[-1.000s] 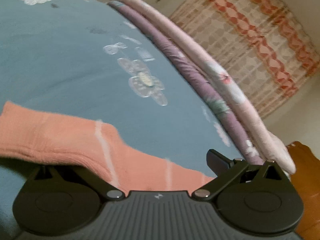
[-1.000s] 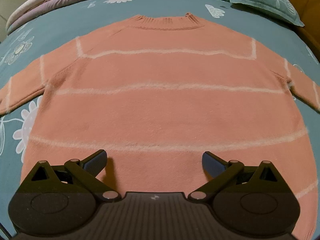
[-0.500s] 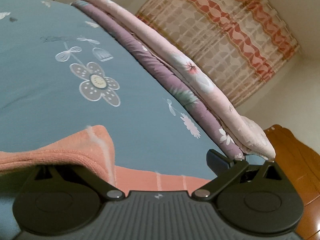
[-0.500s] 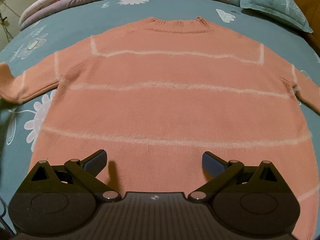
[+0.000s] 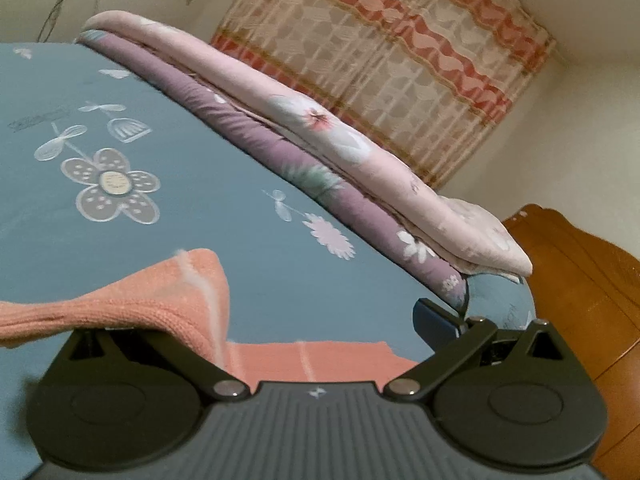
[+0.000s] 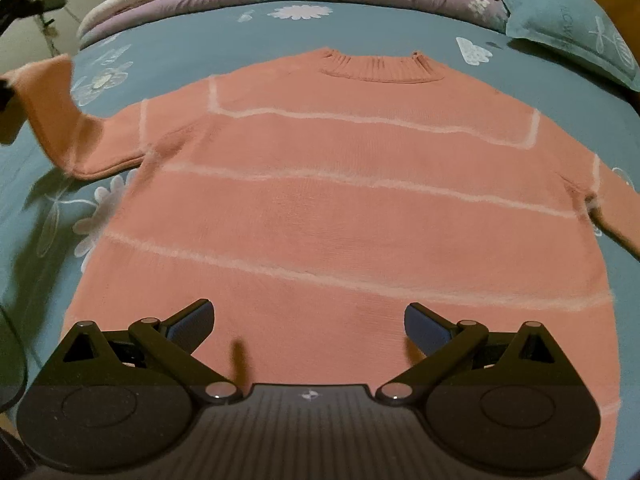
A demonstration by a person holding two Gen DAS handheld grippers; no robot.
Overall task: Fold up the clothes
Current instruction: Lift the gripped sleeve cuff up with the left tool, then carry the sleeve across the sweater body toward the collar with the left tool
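A salmon-pink knit sweater with thin white stripes lies flat on the bed, collar at the far side. In the right wrist view its left sleeve is raised off the sheet and bent upward. The left wrist view shows that same sleeve draped over the left finger of my left gripper. That finger is hidden, and the right finger stands wide apart, so the jaws are open. My right gripper hovers open over the sweater's lower hem with nothing between its fingers.
The bed has a blue sheet with flower prints. Folded purple and pink quilts run along its far side. A blue pillow lies at the back right. A wooden headboard and a patterned curtain stand beyond.
The left sleeve has come up off the sheet and bent toward the body on my left gripper. My right gripper drew closer to the hem and stayed open.
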